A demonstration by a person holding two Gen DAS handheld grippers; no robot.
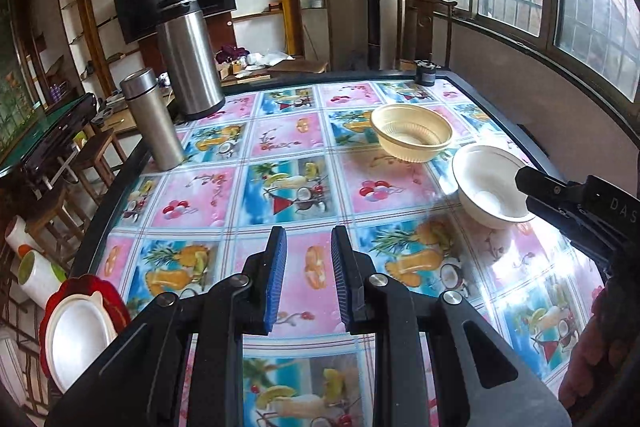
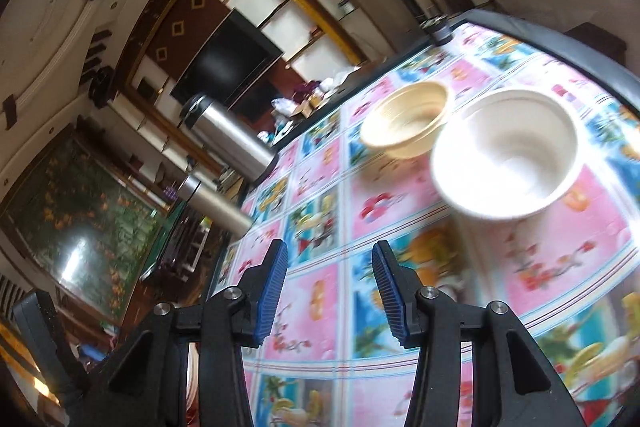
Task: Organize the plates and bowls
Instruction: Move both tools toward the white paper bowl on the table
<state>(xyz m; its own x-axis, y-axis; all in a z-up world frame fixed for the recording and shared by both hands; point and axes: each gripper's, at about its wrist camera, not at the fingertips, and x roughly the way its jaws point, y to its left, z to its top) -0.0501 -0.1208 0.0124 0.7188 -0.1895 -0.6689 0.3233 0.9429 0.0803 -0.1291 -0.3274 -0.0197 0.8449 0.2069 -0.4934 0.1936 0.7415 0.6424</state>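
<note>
Two bowls stand side by side on the fruit-print table [image 1: 280, 147]: a ribbed cream bowl [image 1: 412, 133] [image 2: 404, 119] and, nearer to me, a white bowl [image 1: 492, 187] [image 2: 504, 155]. Both are upright and empty. My left gripper [image 1: 308, 279] hovers over the table's near middle, its blue pads a narrow gap apart with nothing between them. My right gripper [image 2: 330, 287] is open wider and also empty, with the white bowl ahead to its right. In the left wrist view one of its black fingers [image 1: 560, 195] reaches in beside the white bowl's rim. A white plate on a red scalloped plate [image 1: 80, 331] shows at lower left.
A tall steel thermos [image 1: 188, 55] and a slimmer steel flask [image 1: 150, 119] stand along the table's left edge. A small dark jar [image 1: 426, 73] sits at the far corner. White cups [image 1: 36, 267] and stools lie beyond the left edge. A wall with windows runs along the right.
</note>
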